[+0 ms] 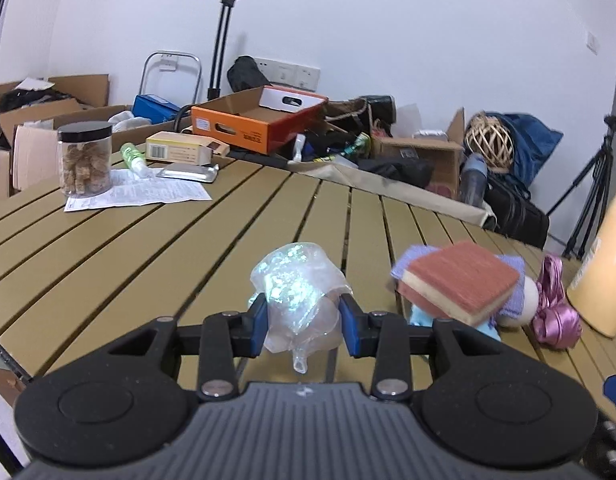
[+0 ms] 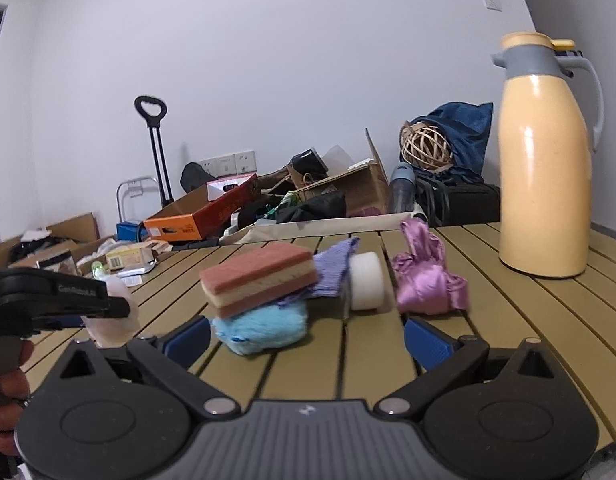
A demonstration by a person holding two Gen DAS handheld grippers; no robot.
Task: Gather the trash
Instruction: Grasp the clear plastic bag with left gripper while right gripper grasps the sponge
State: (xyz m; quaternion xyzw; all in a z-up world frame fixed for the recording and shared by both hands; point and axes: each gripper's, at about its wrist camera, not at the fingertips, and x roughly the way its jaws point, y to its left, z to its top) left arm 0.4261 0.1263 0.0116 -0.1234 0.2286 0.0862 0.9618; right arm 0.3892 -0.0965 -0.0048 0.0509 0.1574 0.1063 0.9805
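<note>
My left gripper (image 1: 303, 324) is shut on a crumpled wad of clear plastic wrap (image 1: 299, 296), its blue pads pressing both sides, held just above the slatted table (image 1: 147, 248). In the right wrist view that gripper and the wad (image 2: 111, 312) show at the left edge, with a person's hand behind. My right gripper (image 2: 308, 342) stands wide open low over the table. Just ahead of it lies a pile: a pink-and-cream sponge (image 2: 259, 276) on a fluffy blue cloth (image 2: 263, 328), with a purple cloth (image 2: 336, 268) and a white roll (image 2: 368, 280) behind. The sponge (image 1: 464, 276) sits right of my left gripper.
A crumpled pink satin ribbon (image 2: 424, 284) lies right of the pile, and a tall cream thermos jug (image 2: 544, 168) stands at the table's right. At the far left are a jar of snacks (image 1: 83, 160), a printed sheet (image 1: 139, 192), a small carton (image 1: 179, 148) and a foil pack (image 1: 187, 172). Boxes and bags crowd the floor beyond.
</note>
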